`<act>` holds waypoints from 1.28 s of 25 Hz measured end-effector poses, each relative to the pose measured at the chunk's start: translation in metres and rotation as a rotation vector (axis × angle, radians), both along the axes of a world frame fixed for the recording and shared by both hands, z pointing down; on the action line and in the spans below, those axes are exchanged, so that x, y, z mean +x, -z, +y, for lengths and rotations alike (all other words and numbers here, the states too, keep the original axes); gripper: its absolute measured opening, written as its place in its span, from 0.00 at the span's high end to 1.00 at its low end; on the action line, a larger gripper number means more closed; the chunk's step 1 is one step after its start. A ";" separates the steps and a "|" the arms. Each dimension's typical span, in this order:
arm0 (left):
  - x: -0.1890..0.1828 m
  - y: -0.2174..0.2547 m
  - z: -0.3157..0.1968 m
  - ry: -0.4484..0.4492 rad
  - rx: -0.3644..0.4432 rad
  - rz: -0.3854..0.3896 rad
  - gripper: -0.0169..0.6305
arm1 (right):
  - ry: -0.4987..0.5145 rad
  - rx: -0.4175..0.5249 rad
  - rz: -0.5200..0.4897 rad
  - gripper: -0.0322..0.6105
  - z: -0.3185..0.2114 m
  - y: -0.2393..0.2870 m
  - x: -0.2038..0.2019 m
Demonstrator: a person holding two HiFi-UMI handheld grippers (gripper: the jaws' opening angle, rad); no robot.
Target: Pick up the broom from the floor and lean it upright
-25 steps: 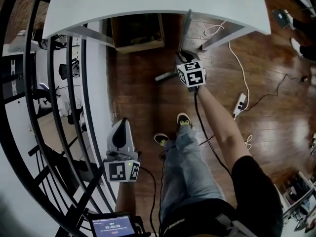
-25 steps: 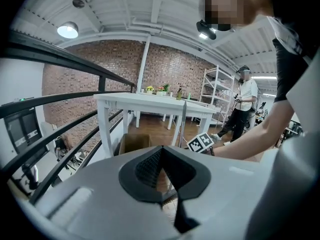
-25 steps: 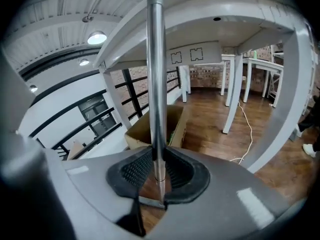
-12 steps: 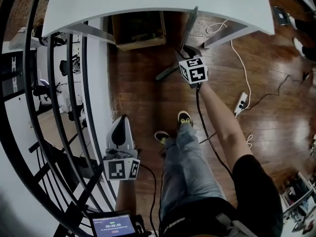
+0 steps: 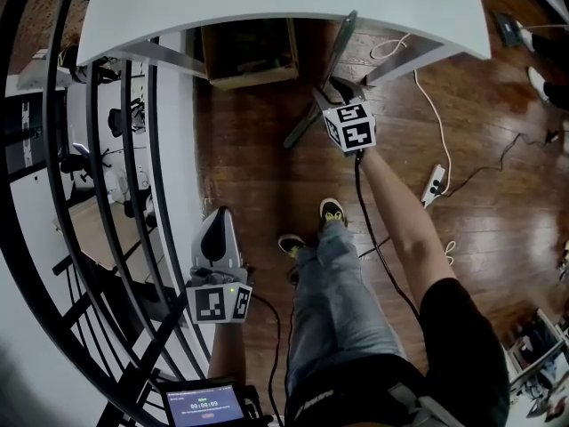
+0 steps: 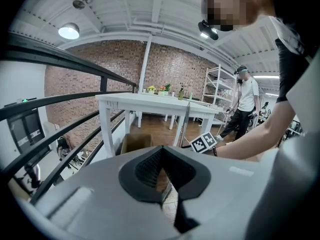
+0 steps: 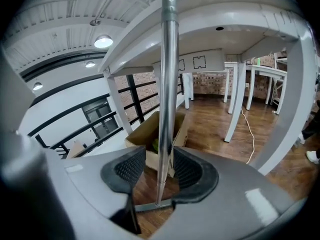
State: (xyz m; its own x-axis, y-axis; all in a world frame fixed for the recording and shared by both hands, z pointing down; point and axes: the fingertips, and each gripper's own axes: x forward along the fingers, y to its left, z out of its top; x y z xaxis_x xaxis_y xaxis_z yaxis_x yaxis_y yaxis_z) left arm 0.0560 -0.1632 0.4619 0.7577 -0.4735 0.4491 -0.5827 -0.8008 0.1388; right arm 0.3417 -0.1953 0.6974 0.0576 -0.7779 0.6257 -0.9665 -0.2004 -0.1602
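Note:
The broom stands nearly upright, its metal handle point(image 5: 340, 47) leaning on the edge of the white table point(image 5: 267, 3) and its head point(image 5: 300, 127) on the wood floor. My right gripper point(image 5: 333, 92) is around the handle low down. In the right gripper view the handle point(image 7: 167, 84) runs up between the pads of the right gripper point(image 7: 159, 169), whose jaws are opening with a gap showing at the left pad; the broom head point(image 7: 150, 206) lies below. My left gripper point(image 5: 218, 221) hangs by the railing, shut and holding nothing, tips together point(image 6: 161, 150).
A cardboard box point(image 5: 247, 56) sits under the table beside the broom. A black railing point(image 5: 89, 194) runs along the left. A power strip point(image 5: 433, 185) and cables point(image 5: 427, 105) lie on the floor at right. Another person point(image 6: 245, 99) stands far behind the table.
The right gripper's jaws have spread off the handle. The handle's top has shifted a little right against the table edge and the broom head has swung to a steeper slant.

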 end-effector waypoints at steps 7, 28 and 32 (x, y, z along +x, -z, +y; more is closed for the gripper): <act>0.004 0.007 0.005 -0.015 0.006 0.007 0.94 | 0.030 0.045 0.038 0.68 0.007 0.027 0.000; 0.014 0.178 0.081 -0.105 0.132 0.158 0.95 | 0.177 0.469 0.089 0.72 0.142 0.381 -0.121; 0.001 0.227 0.098 -0.097 0.198 0.213 0.94 | 0.233 0.529 0.106 0.72 0.158 0.434 -0.171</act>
State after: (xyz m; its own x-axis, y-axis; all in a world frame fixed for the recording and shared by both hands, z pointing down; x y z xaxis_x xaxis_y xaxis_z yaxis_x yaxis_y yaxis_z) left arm 0.0573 -0.0656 0.2348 0.8708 -0.4572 0.1810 -0.4770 -0.8748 0.0851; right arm 0.1704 -0.0373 0.2634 -0.1113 -0.9826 0.1489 -0.9917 0.1001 -0.0809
